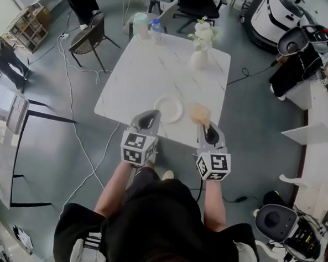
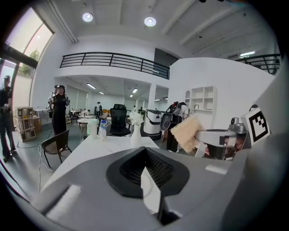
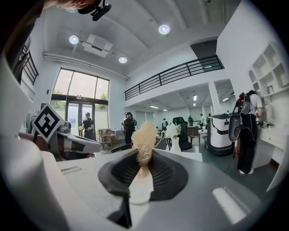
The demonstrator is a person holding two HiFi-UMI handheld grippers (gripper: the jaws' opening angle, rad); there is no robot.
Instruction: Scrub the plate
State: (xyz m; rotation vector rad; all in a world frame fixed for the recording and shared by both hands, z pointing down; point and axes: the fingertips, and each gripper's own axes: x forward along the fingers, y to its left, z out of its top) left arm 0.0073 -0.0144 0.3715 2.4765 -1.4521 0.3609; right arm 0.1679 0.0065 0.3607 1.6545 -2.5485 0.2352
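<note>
Risk: the small round white plate lies loose near the front edge of the white marble-look surface w/ nothing pinning it, so scrubbing could skid it off. Left tongs are fully closed & empty, raised by the plate's left side. Right tongs are clamped on a tan fibrous scrub pad, just right of the plate.

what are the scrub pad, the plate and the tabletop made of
scrub pad: coarse tan fibre, loofah-like, frayed edges.
plate: plain white, matte; ceramic, plastic or paper, cannot tell.
tabletop: white with faint grey veins, marble or marble-look, smooth.
</note>
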